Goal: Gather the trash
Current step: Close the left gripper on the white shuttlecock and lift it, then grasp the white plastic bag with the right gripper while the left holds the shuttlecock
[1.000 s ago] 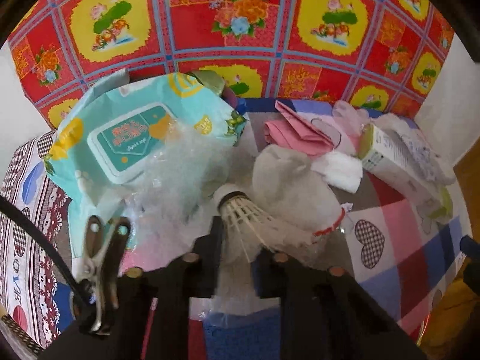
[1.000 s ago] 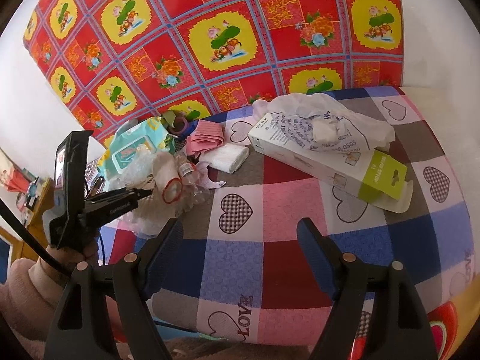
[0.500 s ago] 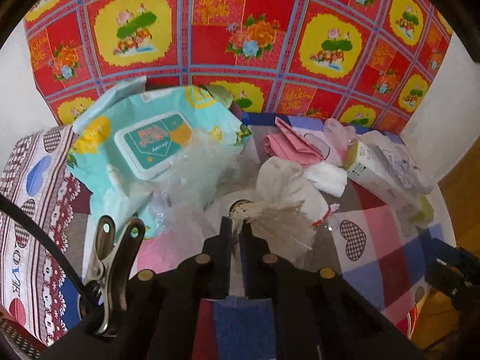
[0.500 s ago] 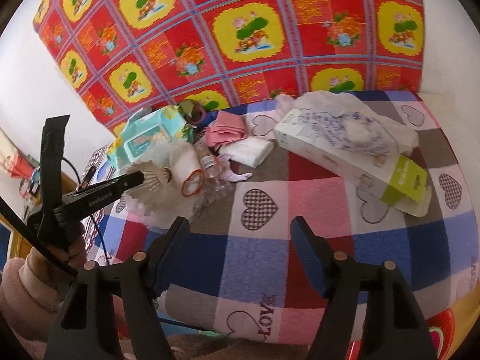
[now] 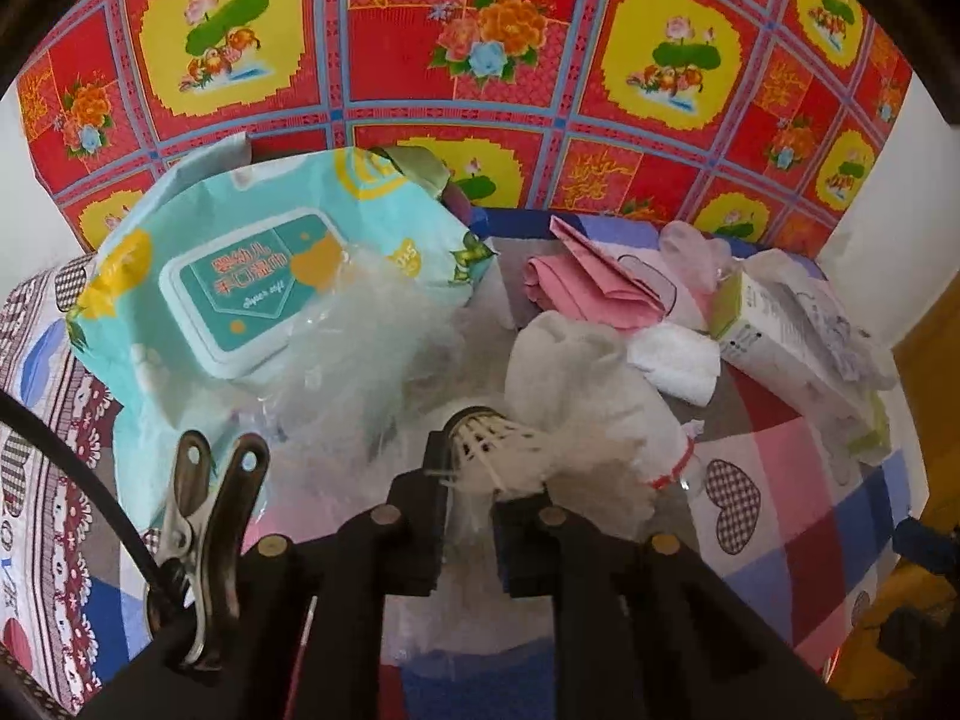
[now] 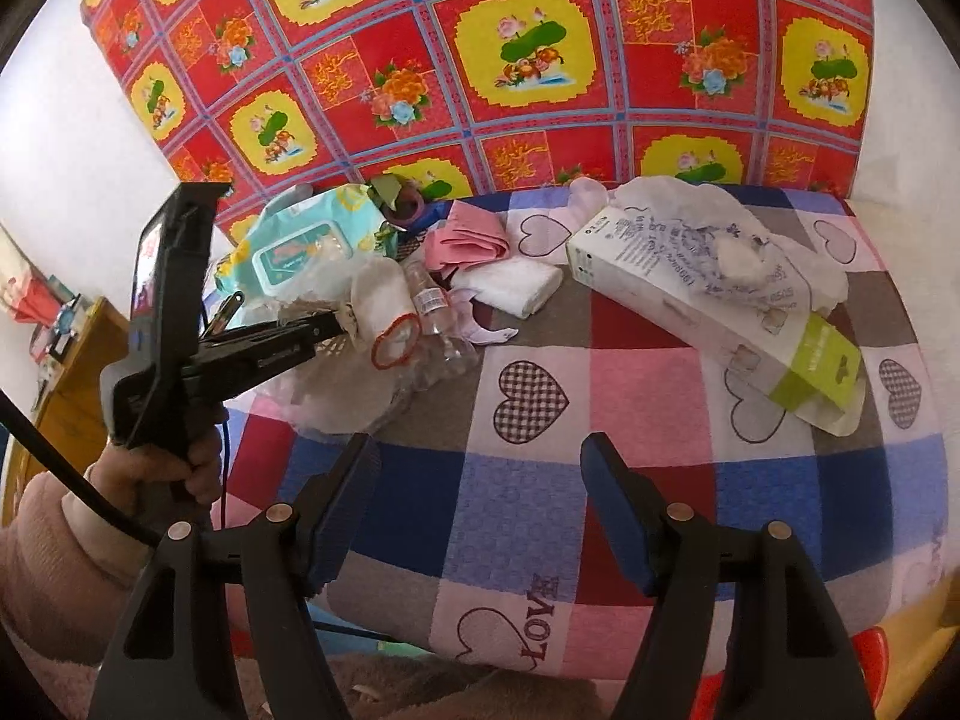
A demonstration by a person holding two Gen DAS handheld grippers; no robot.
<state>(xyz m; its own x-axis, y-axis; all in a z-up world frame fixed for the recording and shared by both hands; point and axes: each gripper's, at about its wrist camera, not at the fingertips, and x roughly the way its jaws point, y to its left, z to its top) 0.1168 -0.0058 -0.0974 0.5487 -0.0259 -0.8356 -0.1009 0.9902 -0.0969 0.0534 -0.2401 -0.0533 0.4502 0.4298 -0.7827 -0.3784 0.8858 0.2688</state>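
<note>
We find the left gripper (image 5: pixel 470 498) with its two fingers drawn in on a feathered shuttlecock (image 5: pixel 492 456), whose feather skirt sits between the pads while its cork end points forward. Just past it lies a white sock with a red cuff (image 5: pixel 591 396), resting against a crumpled clear plastic bag (image 5: pixel 372 348) and a crushed clear bottle (image 6: pixel 435 324). Behind the bag is a teal wet-wipe pack (image 5: pixel 252 288), tilted up against the red and yellow floral cloth (image 5: pixel 480 30) on the wall. All of this lies on a checked bedsheet with heart prints (image 6: pixel 600 372). From the right wrist view we see a hand (image 6: pixel 162 474) in a pink sleeve gripping the left tool's handle at the bed's near left edge. The right gripper (image 6: pixel 480 504) hangs over the near part of the sheet with its fingers spread wide and nothing between them. Further back lie folded pink cloth (image 6: pixel 468 237), a folded white tissue (image 6: pixel 516 288), and a long white carton with a green end (image 6: pixel 708 306), a crumpled printed wrapper (image 6: pixel 720 228) draped over it.
</note>
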